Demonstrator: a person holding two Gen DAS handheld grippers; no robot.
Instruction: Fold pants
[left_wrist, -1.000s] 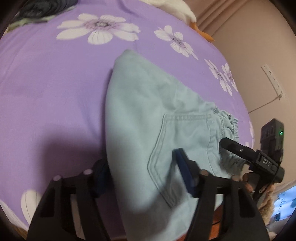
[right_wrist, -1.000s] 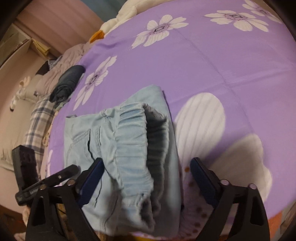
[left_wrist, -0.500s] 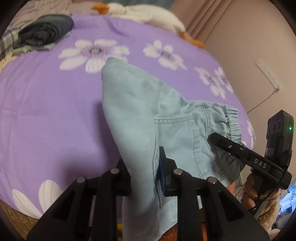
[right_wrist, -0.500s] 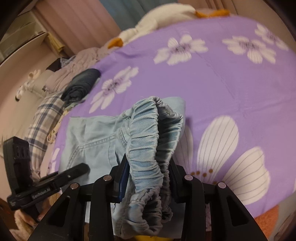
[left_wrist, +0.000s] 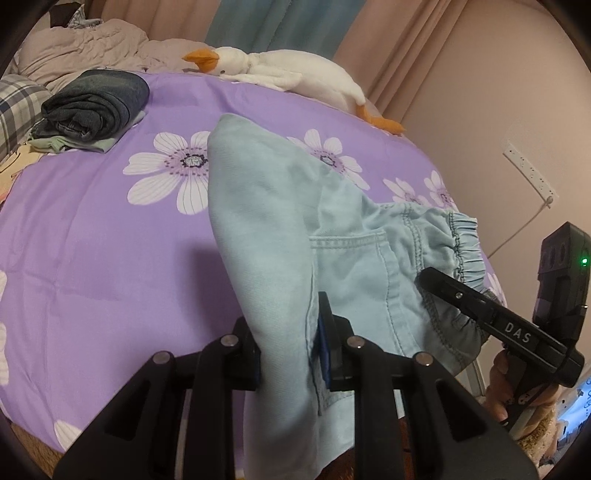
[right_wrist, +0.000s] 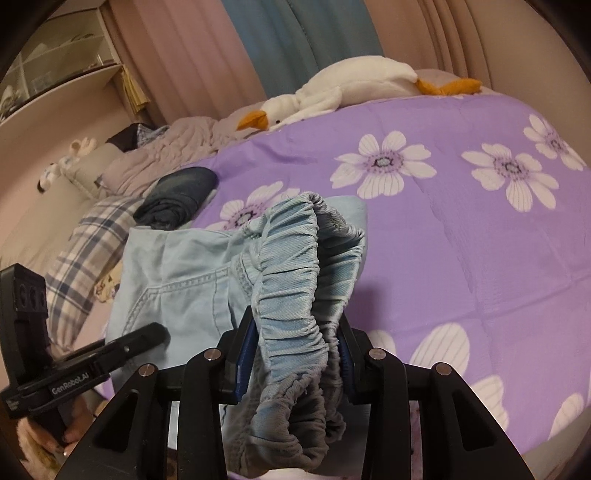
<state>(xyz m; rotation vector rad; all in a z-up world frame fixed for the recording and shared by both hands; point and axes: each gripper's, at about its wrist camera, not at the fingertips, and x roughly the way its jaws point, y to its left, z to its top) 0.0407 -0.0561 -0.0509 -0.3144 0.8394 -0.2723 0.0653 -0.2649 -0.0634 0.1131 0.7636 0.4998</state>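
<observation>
Light blue pants (left_wrist: 258, 229) lie partly folded on the purple flowered bedspread (left_wrist: 92, 240), near its front edge. My left gripper (left_wrist: 288, 350) is shut on the pants' folded leg side and lifts it off the bed. My right gripper (right_wrist: 295, 354) is shut on the gathered elastic waistband (right_wrist: 291, 266) and holds it up. The back pocket (left_wrist: 351, 266) faces up between the two grips. Each gripper shows in the other's view, the right one (left_wrist: 491, 321) and the left one (right_wrist: 92, 362).
A white plush goose (left_wrist: 280, 74) lies at the far edge of the bed. A folded dark garment (left_wrist: 96, 107) sits at the far left on a stack, next to a plaid pillow (right_wrist: 85, 251). A wall with a power strip (left_wrist: 532, 170) is at the right.
Both grippers went from open around the cloth to shut on it, then lifted. The pants' near side has risen off the bed and more of the room's far end shows.
</observation>
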